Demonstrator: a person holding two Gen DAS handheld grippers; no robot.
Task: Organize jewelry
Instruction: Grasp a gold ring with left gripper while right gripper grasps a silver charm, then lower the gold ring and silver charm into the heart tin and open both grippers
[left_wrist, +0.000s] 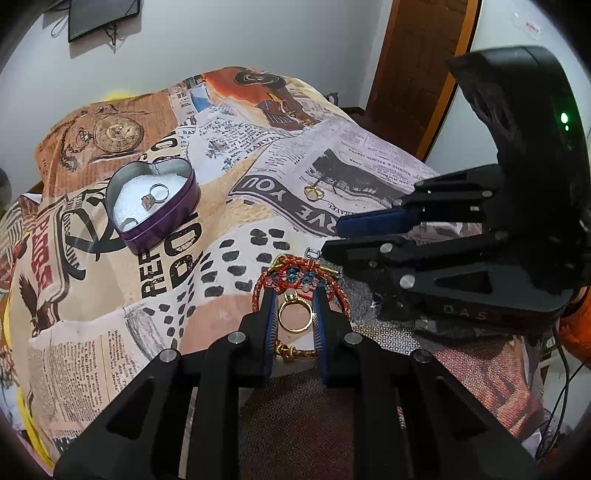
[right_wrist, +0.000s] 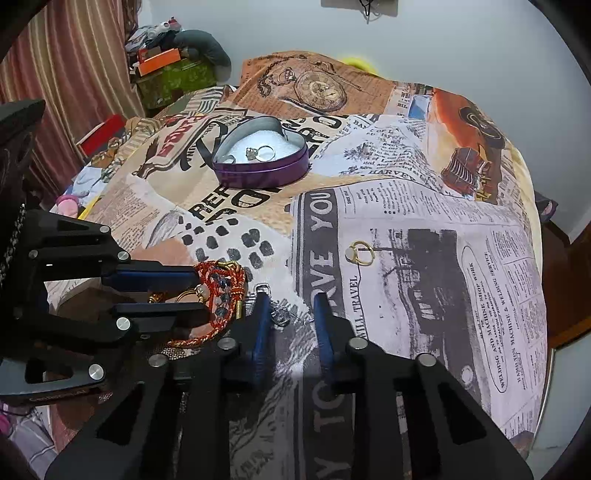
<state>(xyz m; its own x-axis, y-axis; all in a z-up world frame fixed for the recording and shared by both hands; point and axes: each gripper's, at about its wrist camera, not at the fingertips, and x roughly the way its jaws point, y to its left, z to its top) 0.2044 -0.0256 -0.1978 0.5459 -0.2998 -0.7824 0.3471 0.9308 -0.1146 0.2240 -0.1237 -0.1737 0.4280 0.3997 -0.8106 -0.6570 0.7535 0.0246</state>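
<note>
One gold ring (left_wrist: 294, 315) lies between the spread fingers of the left gripper (left_wrist: 294, 308), inside the red bracelet (left_wrist: 299, 284). Risk: closing may snag the bracelet. Right gripper (right_wrist: 289, 308) released; heart tin (left_wrist: 153, 201) at 10 o'clock.

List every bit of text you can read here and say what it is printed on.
"YOU" and "WILL TRAVEL": cloth, on the dark band and beside it.
"WELDING AND MACHINE SHOP WORK": cloth, in the oval frame.
"HARVE", cut off by a fold: cloth, near the tin.
"REP", partly hidden: cloth, big black letters before the tin.
"QAS", faint: right gripper body.
Newspaper columns: too small to read.
</note>
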